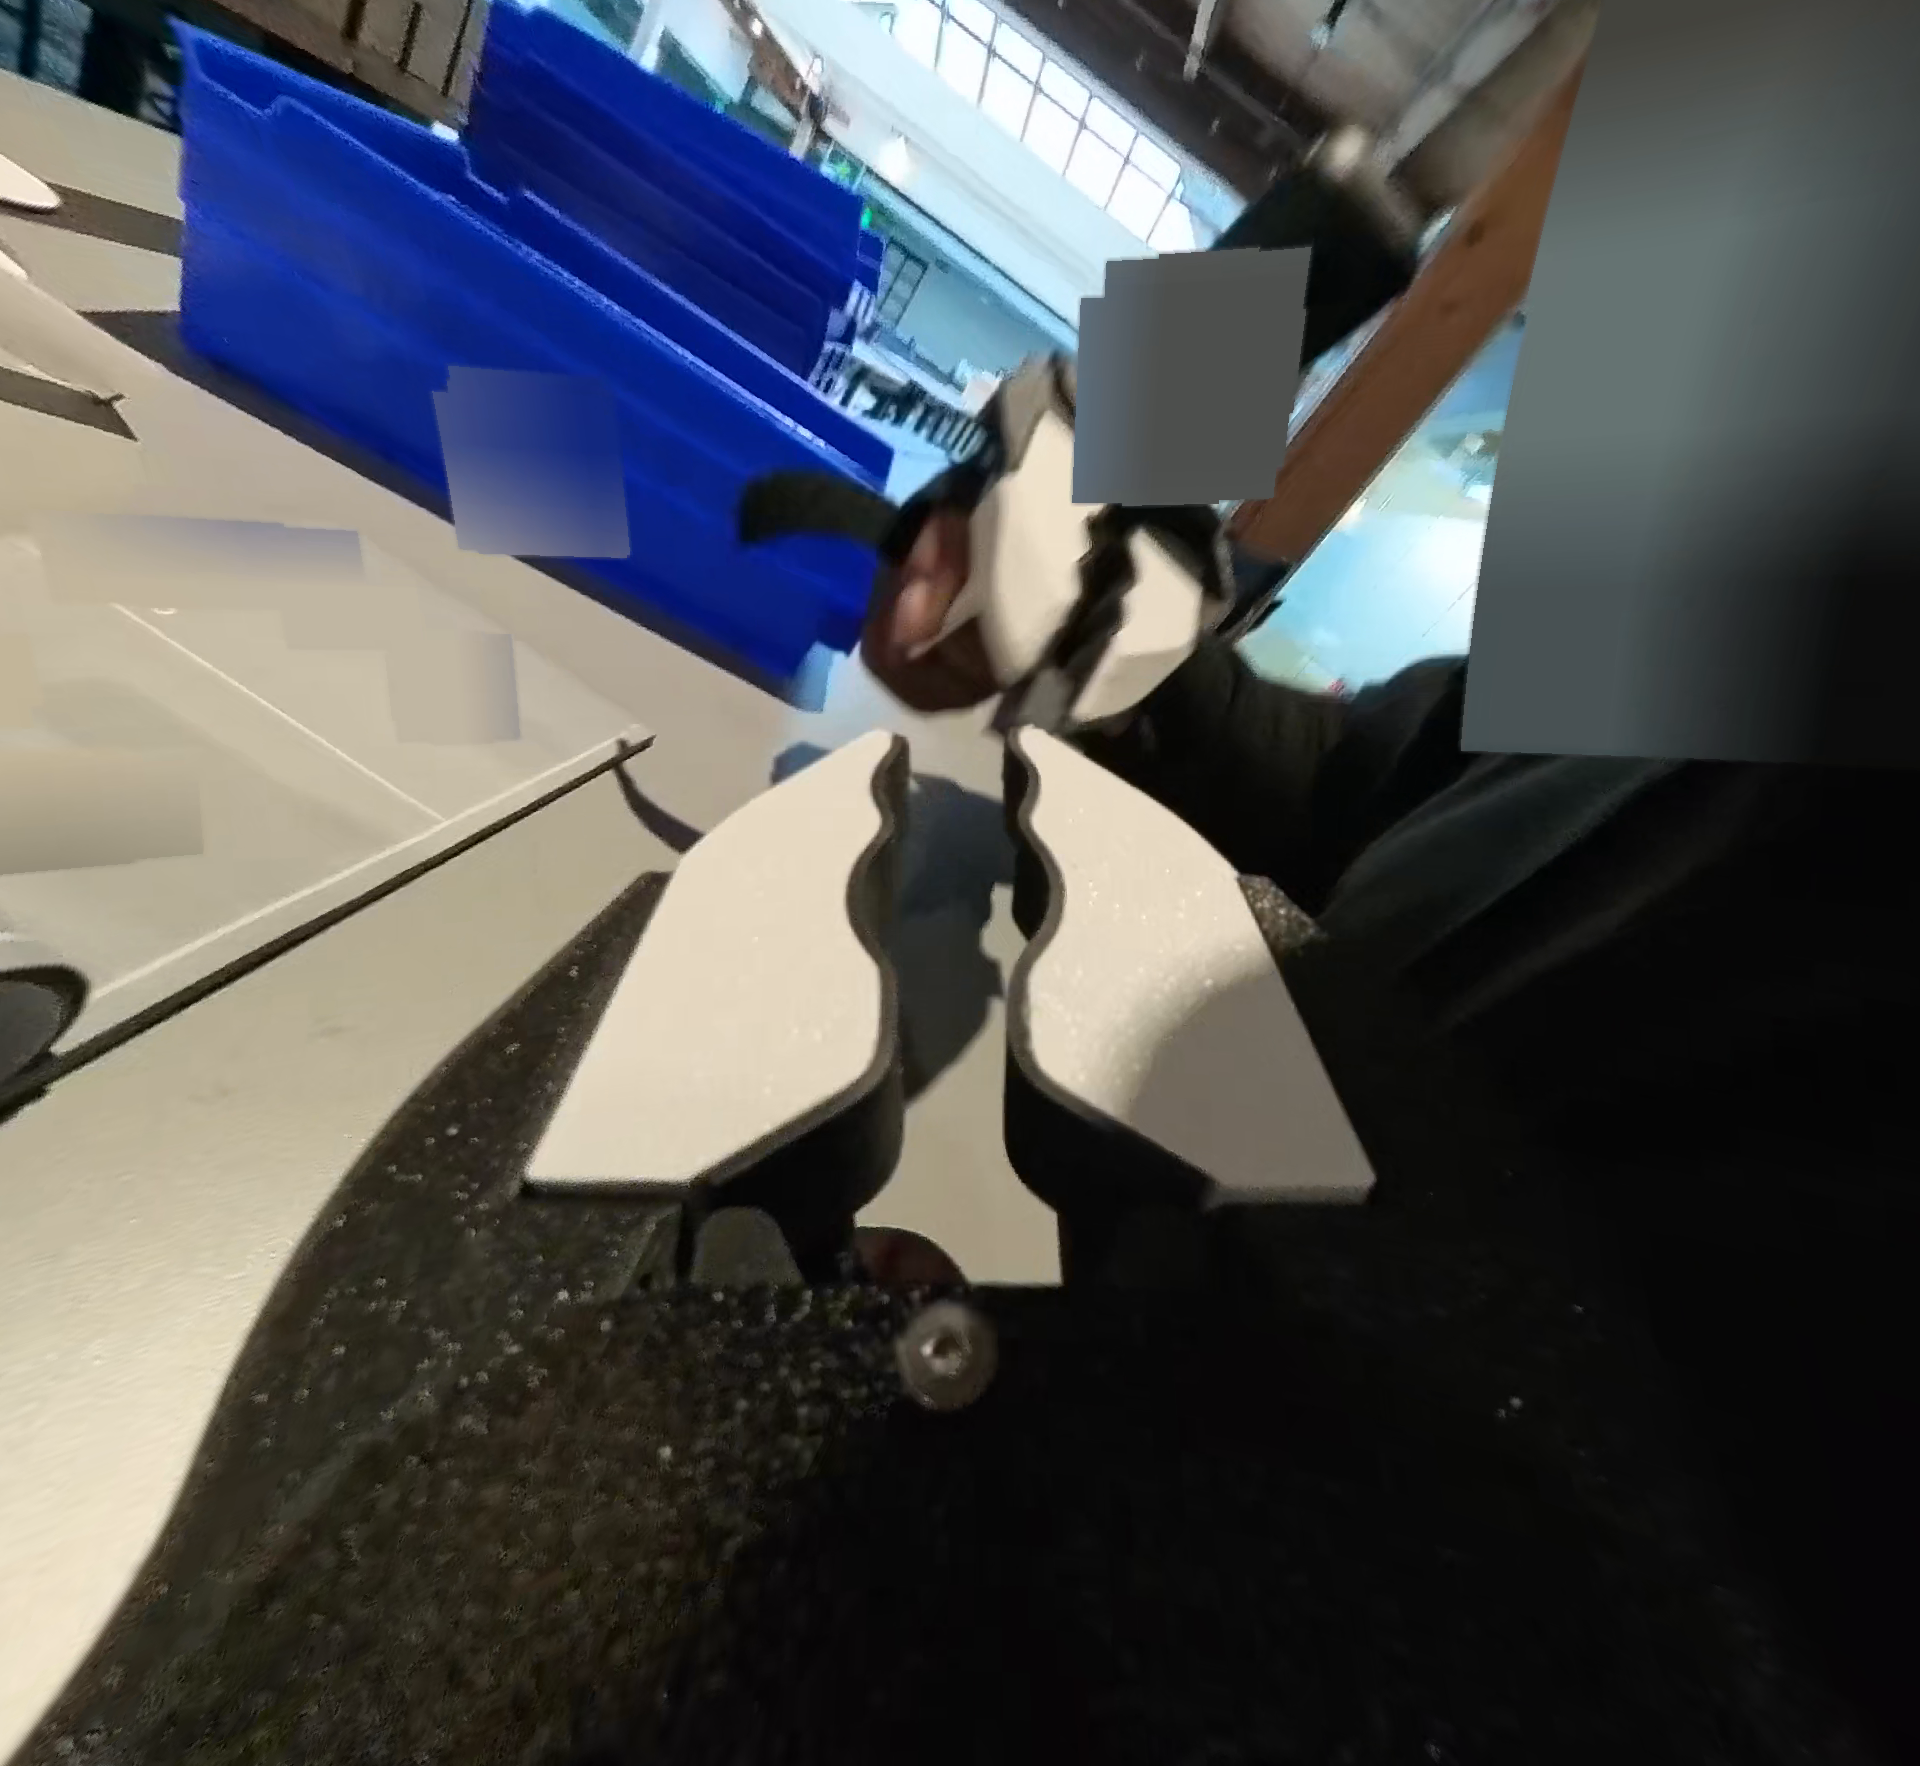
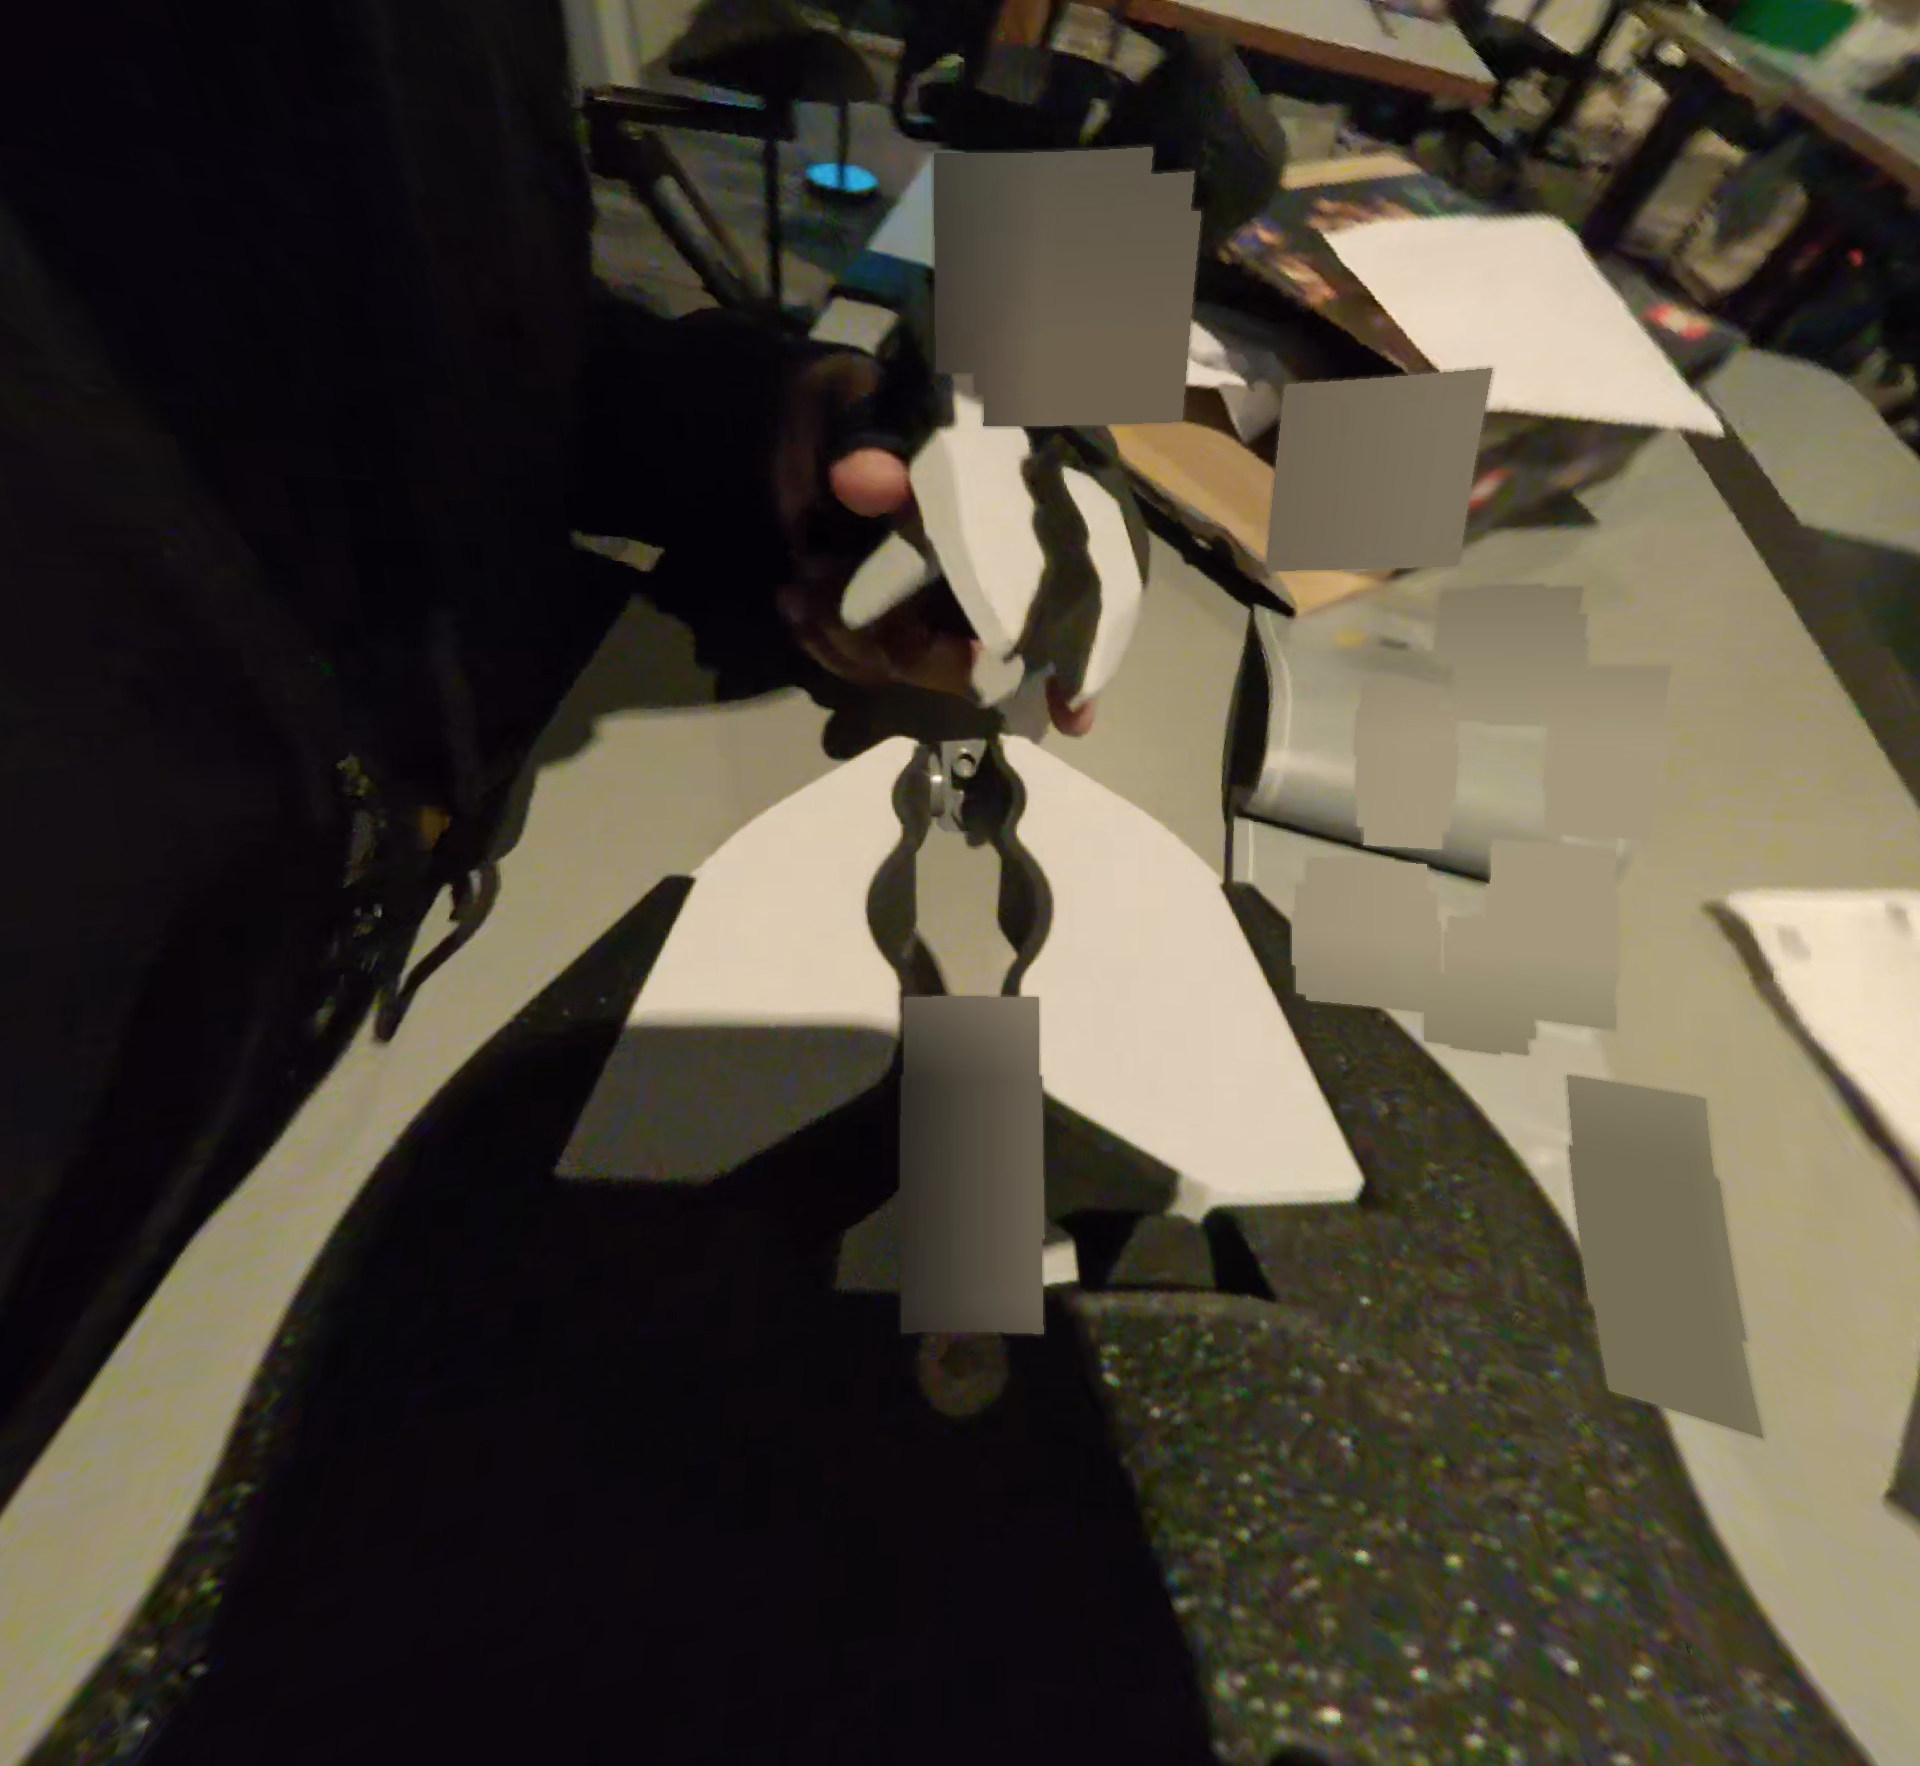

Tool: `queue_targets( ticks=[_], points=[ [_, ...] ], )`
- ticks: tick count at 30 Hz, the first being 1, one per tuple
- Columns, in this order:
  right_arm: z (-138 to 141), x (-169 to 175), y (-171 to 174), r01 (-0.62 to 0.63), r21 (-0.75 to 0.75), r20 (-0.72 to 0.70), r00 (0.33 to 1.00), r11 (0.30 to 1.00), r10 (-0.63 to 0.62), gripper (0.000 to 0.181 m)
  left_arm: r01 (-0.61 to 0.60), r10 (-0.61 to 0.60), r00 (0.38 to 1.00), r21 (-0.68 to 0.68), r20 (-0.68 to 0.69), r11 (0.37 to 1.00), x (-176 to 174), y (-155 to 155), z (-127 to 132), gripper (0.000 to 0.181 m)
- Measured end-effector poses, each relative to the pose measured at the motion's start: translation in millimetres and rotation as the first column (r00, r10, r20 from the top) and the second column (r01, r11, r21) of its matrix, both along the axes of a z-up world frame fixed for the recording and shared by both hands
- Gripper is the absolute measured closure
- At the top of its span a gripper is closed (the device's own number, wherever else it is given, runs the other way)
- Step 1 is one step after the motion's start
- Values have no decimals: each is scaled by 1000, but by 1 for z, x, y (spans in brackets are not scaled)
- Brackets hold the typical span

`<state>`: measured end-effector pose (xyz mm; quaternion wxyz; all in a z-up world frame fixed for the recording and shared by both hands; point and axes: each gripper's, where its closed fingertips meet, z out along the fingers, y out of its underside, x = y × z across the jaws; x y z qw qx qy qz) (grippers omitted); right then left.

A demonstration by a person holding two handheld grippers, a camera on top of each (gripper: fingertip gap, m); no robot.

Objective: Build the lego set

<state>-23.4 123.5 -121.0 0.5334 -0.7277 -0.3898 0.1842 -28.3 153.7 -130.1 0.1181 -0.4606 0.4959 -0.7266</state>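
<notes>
My right gripper (image 2: 954,766) is shut on a small grey lego piece (image 2: 951,786), pinched at the fingertips above the grey table (image 2: 1818,636). My left gripper (image 1: 954,760) points toward it, its jaws a narrow gap apart with nothing between them. In the left wrist view the right gripper (image 1: 1049,615) hangs just beyond my left fingertips, held by a hand. In the right wrist view the left gripper (image 2: 1023,573) sits just beyond the grey piece, also in a hand. Both grippers are tip to tip, close but apart.
Stacked blue bins (image 1: 520,262) stand at the back of the table. An open white booklet (image 1: 260,781) lies to the left. An opened lego box (image 2: 1455,334) and printed sheets (image 2: 1849,989) lie to the right. A person's dark sleeve (image 2: 260,573) fills the left. About 4 centimeters separates my left fingertips from my right.
</notes>
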Motion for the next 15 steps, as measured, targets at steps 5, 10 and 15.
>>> queue_targets(
  ticks=[5,10,15],
  points=[
    [12,-8,-12,-153,99,89,986,983,144,171,91,-90,996,46,-12,995,-2,-20,-4,163],
    [7,-16,-12,-230,215,235,956,949,178,172,259,-259,966,-84,7,962,-10,-43,5,162],
    [10,-23,-14,-259,281,212,956,924,203,172,302,-299,953,-166,39,939,-11,-43,12,160]
  ],
)
